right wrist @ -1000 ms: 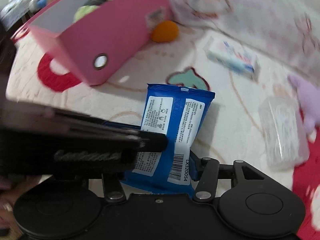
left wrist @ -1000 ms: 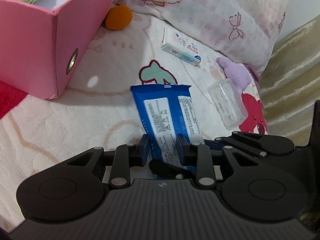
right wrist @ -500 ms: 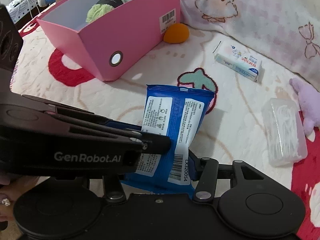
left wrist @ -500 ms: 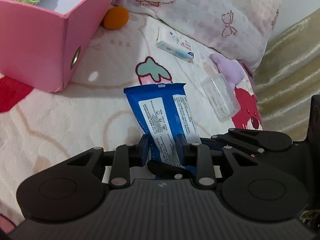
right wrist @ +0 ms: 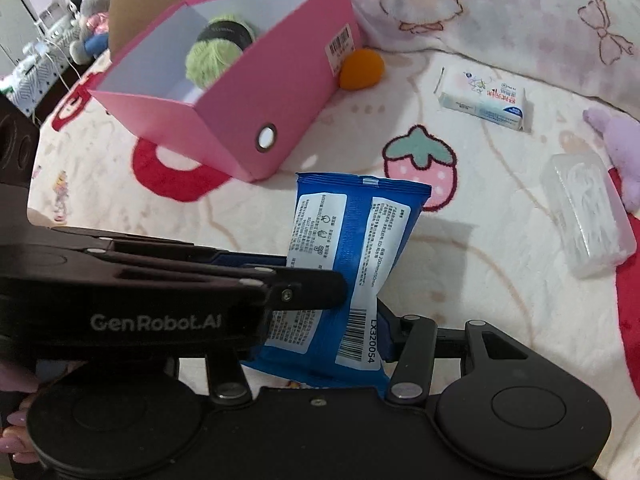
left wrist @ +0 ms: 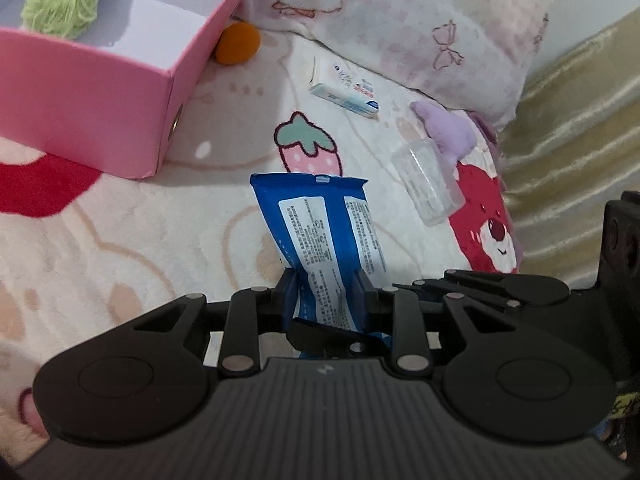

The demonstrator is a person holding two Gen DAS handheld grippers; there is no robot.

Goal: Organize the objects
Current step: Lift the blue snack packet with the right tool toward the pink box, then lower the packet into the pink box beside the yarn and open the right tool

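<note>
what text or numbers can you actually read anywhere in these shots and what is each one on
"GenRobot.AI": on the side of the left claw, seen in the right wrist view.
"LX320054": beside the barcode on the blue packet that both claws grip.
Panels of fine print on the blue packet: too small to read.
Barcode sticker on the pink box: digits too small.
Red and blue print on the white tissue pack: blurred, unreadable.
</note>
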